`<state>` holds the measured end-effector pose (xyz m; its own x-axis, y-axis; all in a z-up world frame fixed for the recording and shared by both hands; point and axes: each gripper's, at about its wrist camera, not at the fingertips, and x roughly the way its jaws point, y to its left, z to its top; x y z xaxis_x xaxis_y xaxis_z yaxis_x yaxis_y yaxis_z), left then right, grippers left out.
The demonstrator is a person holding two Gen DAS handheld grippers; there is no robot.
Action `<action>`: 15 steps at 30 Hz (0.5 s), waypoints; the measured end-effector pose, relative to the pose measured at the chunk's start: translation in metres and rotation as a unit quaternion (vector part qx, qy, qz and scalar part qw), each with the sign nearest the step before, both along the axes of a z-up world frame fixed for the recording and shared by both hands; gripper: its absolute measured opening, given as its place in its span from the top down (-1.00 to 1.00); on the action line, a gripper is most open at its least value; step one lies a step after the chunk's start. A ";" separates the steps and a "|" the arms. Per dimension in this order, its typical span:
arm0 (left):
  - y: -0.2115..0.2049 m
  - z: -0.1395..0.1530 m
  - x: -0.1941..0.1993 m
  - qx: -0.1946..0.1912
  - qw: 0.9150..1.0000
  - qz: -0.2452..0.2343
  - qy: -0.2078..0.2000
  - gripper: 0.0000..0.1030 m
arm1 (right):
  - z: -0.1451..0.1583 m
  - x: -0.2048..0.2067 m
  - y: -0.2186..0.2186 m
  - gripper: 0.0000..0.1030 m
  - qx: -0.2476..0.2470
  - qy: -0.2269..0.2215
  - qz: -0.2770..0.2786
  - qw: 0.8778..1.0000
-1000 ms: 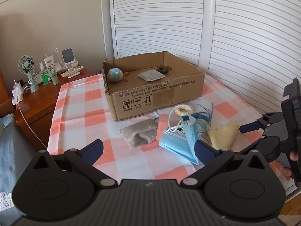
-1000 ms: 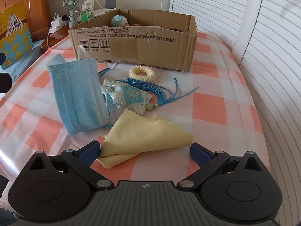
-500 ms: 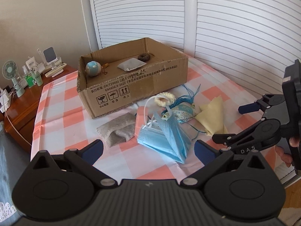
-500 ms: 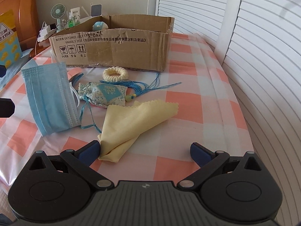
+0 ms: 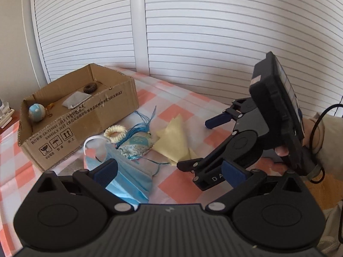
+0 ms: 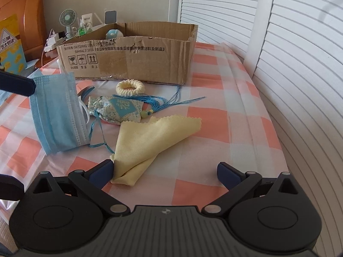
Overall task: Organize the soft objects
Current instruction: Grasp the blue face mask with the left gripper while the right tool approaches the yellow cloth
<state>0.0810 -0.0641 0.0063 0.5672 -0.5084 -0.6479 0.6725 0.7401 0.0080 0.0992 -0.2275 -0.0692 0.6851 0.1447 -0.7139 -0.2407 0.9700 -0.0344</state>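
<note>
On the checked tablecloth, in front of an open cardboard box (image 5: 85, 117) (image 6: 128, 60), lie a blue face mask (image 5: 130, 180) (image 6: 55, 111), a cream scrunchie (image 5: 115, 131) (image 6: 130, 87), a blue patterned sachet (image 5: 137, 144) (image 6: 116, 110) with tassel cords, and a folded yellow cloth (image 5: 173, 141) (image 6: 150, 139). A grey pouch (image 5: 68, 168) peeks out behind my left finger. My left gripper (image 5: 169, 171) hovers open over the mask's near end. My right gripper (image 6: 164, 171) (image 5: 201, 142) is open and empty, its left finger beside the cloth's near corner.
Inside the box are a pale blue ball (image 5: 36, 112), a white packet (image 5: 76, 99) and a dark ring (image 5: 90, 88). White louvred doors (image 5: 214, 32) run along the table's far side. A wooden side table holds a small fan (image 6: 68, 20) and bottles. A hand (image 5: 283, 150) holds the right gripper.
The left wrist view has swung right, so the box sits further left and the right gripper looms larger. The right gripper shifted slightly relative to the yellow cloth. Both stayed open.
</note>
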 end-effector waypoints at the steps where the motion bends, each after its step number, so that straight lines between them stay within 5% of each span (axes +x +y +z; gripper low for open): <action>1: 0.003 -0.002 0.003 -0.006 1.000 0.004 0.008 -0.99 | 0.000 0.000 -0.002 -1.00 0.003 0.002 -0.002 1.000; 15: 0.017 -0.032 0.024 0.027 0.998 0.056 0.025 -0.99 | 0.000 0.001 -0.005 -1.00 0.001 0.003 -0.007 1.000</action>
<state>0.1048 -0.0475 -0.0262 0.5842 -0.4070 -0.7022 0.5867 0.8096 0.0189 0.0999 -0.2320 -0.0688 0.6833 0.1358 -0.7174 -0.2267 0.9735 -0.0317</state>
